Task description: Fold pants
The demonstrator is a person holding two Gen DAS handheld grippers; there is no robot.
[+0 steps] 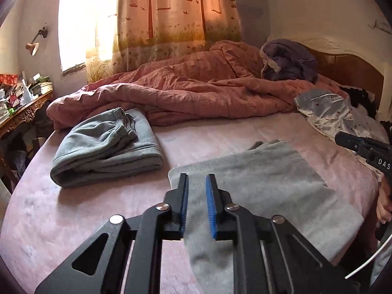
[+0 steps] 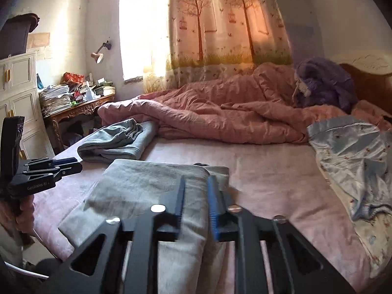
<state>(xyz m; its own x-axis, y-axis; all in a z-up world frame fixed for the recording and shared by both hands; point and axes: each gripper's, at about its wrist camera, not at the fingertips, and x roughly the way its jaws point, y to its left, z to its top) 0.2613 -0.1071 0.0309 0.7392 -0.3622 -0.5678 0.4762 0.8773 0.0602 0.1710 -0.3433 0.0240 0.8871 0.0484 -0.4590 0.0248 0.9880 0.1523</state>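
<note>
the bed (image 1: 73,220), in a pink sheet, is stretching out beneath the crumpled pink quilt (image 1: 183,93) and filling most of both views. a pale floral satin cloth (image 1: 325,112) is spilling off the quilt's right end. a grey-green folded sweat garment (image 1: 110,152) is resting against the near side of the quilt's left end.

the light grey pants (image 1: 269,183) are lying on the near side of the quilt, well apart from it, already doubled into a flat band. the band's long axis is running from the person's side of the bed away toward the quilt, slanting a little.

the left gripper (image 1: 196,176) is hovering over the band's near left part and pointing toward the quilt. its tongs are drawn nearly together with only a slim gap, pinching nothing. the right gripper (image 2: 196,178) is hovering over the band's right side in the same way, also pressed close and empty. no cloth is hanging from either one.

the pants are lying ahead of and below both tongs. neither hand is looking clearly nearer. the next fold is probably calling for both to take the near end and carry it along the long axis toward the quilt.
</note>
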